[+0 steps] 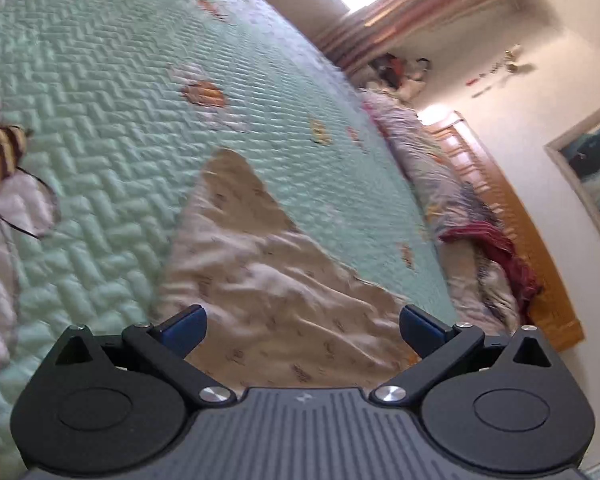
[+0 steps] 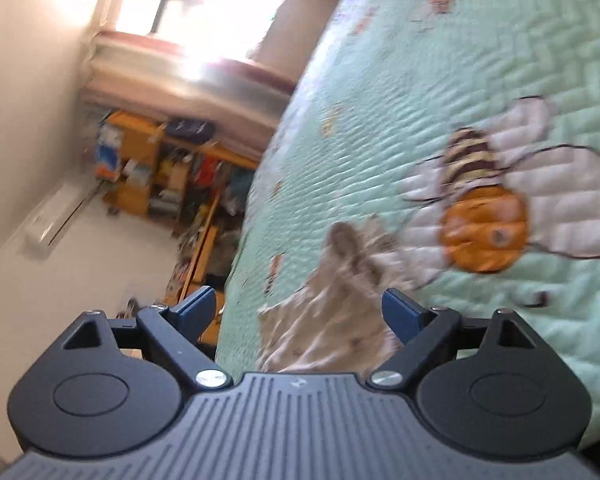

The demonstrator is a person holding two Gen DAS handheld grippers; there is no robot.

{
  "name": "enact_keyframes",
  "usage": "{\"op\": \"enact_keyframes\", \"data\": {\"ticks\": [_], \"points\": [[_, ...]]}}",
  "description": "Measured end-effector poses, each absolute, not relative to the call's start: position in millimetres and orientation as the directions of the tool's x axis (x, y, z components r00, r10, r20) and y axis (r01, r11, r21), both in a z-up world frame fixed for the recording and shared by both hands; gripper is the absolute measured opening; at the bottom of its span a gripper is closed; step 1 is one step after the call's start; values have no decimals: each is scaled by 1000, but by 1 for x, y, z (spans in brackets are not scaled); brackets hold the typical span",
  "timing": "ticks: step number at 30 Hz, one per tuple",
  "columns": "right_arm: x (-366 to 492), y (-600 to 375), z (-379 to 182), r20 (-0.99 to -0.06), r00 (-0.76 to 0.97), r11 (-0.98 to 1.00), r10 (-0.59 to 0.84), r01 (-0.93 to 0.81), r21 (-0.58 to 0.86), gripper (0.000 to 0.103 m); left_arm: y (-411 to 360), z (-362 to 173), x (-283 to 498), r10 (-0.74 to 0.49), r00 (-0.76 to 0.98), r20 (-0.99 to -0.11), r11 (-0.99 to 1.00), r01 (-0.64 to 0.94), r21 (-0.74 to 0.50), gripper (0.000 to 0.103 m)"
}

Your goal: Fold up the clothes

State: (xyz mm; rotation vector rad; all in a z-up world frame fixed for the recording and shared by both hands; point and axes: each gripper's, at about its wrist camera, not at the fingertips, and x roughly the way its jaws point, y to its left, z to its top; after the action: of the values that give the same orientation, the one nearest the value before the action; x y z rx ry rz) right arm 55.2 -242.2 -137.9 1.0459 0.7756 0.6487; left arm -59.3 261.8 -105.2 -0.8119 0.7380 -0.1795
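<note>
A beige patterned garment (image 1: 268, 280) lies crumpled on a mint-green quilted bedspread (image 1: 120, 80) with bee pictures. My left gripper (image 1: 302, 330) is open, its blue fingertips spread wide just above the near part of the garment, holding nothing. In the right wrist view the same garment (image 2: 340, 304) lies near the bed's edge. My right gripper (image 2: 298, 314) is open and empty above it, beside a large bee picture (image 2: 480, 208). Both views are blurred by motion.
The wooden headboard (image 1: 512, 216) with pillows and a red cloth (image 1: 496, 248) lies at the right of the left wrist view. The bed's edge (image 2: 244, 220) drops to a floor with orange shelves (image 2: 152, 160) of clutter under a bright window.
</note>
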Motion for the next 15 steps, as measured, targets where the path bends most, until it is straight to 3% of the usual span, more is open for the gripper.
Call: {"op": "enact_keyframes", "data": {"ticks": [5, 7, 11, 15], "points": [[56, -234, -134, -294, 557, 439, 777, -146, 887, 90, 255, -108, -50, -376, 702, -605, 741, -164, -651, 102], [57, -217, -126, -326, 539, 486, 777, -184, 855, 90, 239, -101, -44, -337, 669, -663, 808, -156, -568, 102], [60, -156, -86, -582, 547, 776, 602, -226, 589, 91, 196, -84, -23, -123, 548, -827, 957, -153, -245, 102], [54, -110, -64, -720, 506, 879, 475, -312, 361, 93, 165, -65, -12, 17, 491, -871, 994, -105, -39, 102]]}}
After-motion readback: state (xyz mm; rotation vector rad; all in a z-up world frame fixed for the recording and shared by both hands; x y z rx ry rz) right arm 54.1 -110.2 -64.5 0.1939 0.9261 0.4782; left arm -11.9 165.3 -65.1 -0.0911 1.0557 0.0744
